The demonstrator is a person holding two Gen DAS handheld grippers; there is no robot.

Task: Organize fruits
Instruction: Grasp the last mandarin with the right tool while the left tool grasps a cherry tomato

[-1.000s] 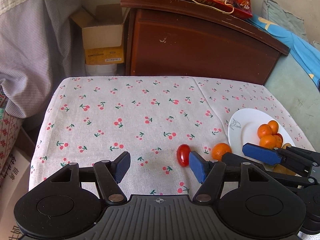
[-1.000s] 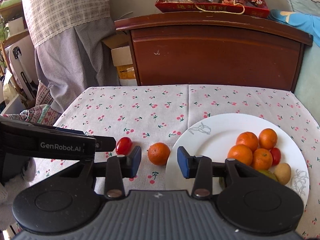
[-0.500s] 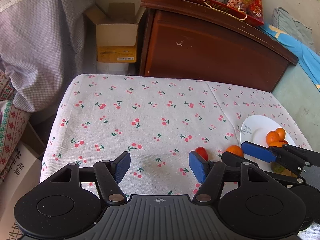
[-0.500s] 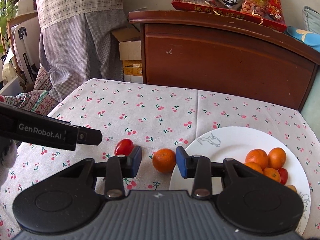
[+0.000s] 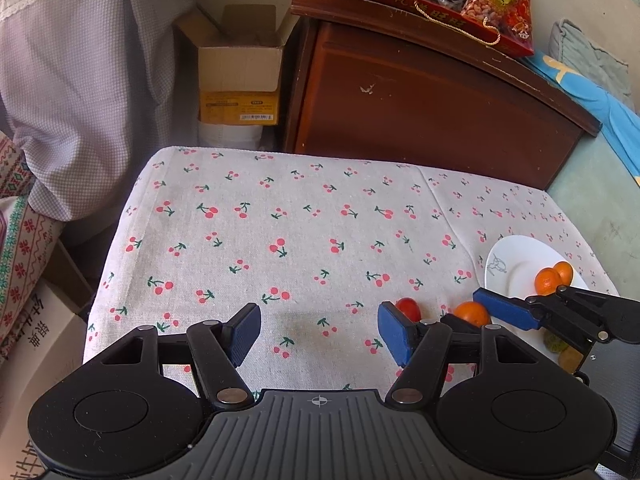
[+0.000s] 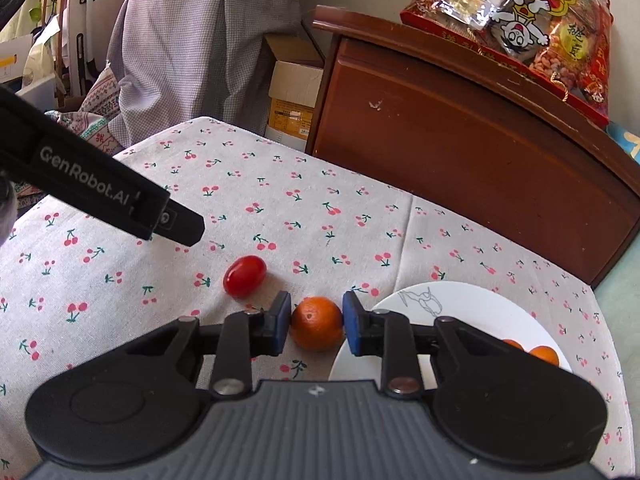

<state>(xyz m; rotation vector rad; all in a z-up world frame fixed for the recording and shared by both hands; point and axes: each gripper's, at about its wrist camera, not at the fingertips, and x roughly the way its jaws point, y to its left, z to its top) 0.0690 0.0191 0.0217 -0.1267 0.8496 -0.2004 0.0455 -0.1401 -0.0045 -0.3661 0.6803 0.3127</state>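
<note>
Ahead of my jaws the bench wears a cherry-print tablecloth, pale with small red cherries. Past its far edge I see a dark wooden cabinet, and on top of it a red snack gift bag with a cartoon figure. Far left of the cabinet stands an open cardboard box on a white tub, beside a checked lilac curtain.
</note>
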